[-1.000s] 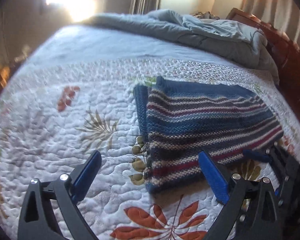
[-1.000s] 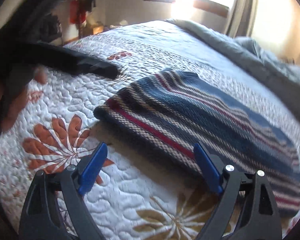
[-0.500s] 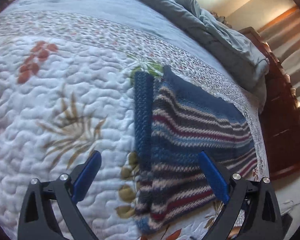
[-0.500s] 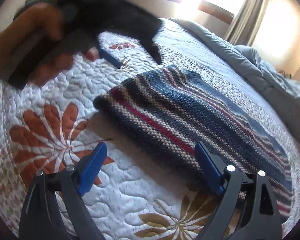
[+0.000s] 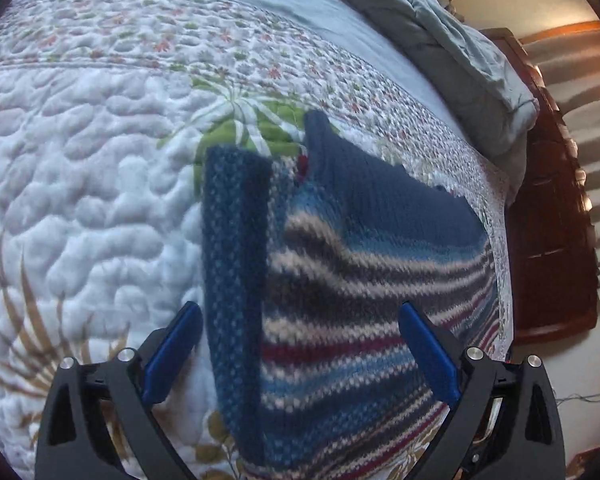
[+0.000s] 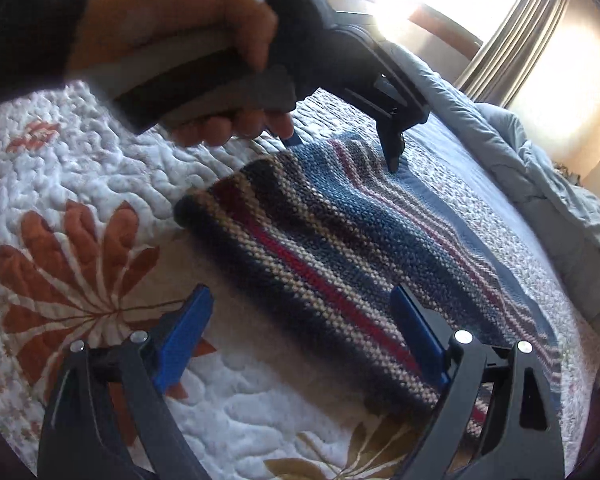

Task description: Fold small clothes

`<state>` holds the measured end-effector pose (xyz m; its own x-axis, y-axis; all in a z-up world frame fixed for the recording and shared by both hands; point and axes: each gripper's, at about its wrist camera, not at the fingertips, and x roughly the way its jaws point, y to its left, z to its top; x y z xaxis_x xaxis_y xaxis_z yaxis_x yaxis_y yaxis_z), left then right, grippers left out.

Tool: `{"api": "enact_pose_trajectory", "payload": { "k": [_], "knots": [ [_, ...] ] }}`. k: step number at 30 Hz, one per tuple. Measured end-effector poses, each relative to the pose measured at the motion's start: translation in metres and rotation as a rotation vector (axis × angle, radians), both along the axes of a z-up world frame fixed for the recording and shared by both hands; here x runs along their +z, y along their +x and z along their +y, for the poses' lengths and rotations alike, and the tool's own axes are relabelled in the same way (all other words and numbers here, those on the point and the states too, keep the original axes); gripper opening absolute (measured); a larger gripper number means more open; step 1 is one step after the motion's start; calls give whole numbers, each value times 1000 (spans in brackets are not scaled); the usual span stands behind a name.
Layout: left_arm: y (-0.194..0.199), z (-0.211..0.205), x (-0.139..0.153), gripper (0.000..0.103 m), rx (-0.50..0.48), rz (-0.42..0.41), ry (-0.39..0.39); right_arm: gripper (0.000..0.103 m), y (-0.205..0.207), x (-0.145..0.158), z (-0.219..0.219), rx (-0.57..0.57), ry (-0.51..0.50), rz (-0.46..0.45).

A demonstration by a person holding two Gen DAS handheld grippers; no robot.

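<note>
A bedroom in strong window light: a bed spread with a white quilt (image 5: pixel 80 184) stitched in orange and tan flowers, a rumpled grey-blue duvet (image 5: pixel 460 48) bunched at its far side, dark wood furniture (image 5: pixel 552 240) beyond the edge.

The left gripper (image 5: pixel 300 344) hovers low over the quilt with its blue-padded fingers (image 5: pixel 172 352) spread wide, gripping nothing. Between them lies the striped knitted sweater (image 5: pixel 360 280); a dark blue sleeve (image 5: pixel 236 280) is folded lengthwise over its left side and runs just beside the left pad. Whether either pad touches the knit cannot be told from this view. In the right wrist view the left gripper (image 6: pixel 340 136) is held in the person's left hand (image 6: pixel 180 48), its fingertips down at the far end of the sweater (image 6: pixel 340 256).

The right gripper (image 6: pixel 300 340) is likewise released, fingers wide apart, poised over the near edge of the garment, its right pad above the fabric, its left above bare quilt (image 6: pixel 80 160).

The sweater lies flat in a folded rectangle, banded in navy, blue, cream and red.
</note>
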<state>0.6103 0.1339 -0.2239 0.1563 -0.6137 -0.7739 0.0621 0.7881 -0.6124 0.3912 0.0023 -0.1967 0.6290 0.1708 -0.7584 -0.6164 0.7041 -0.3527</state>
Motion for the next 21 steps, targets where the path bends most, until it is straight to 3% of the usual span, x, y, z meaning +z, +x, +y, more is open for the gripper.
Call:
{"api": "enact_pose_trajectory", "payload": {
  "k": [7, 16, 21],
  "knots": [
    [17, -3, -3, 99, -49, 20, -68, 90, -9, -16, 21, 34, -124, -113],
    [21, -4, -7, 97, -47, 56, -68, 88, 18, -38, 46, 33, -221, -211],
    [25, -3, -10, 80, -28, 29, -39, 88, 28, -36, 51, 22, -207, -253]
  ]
}}
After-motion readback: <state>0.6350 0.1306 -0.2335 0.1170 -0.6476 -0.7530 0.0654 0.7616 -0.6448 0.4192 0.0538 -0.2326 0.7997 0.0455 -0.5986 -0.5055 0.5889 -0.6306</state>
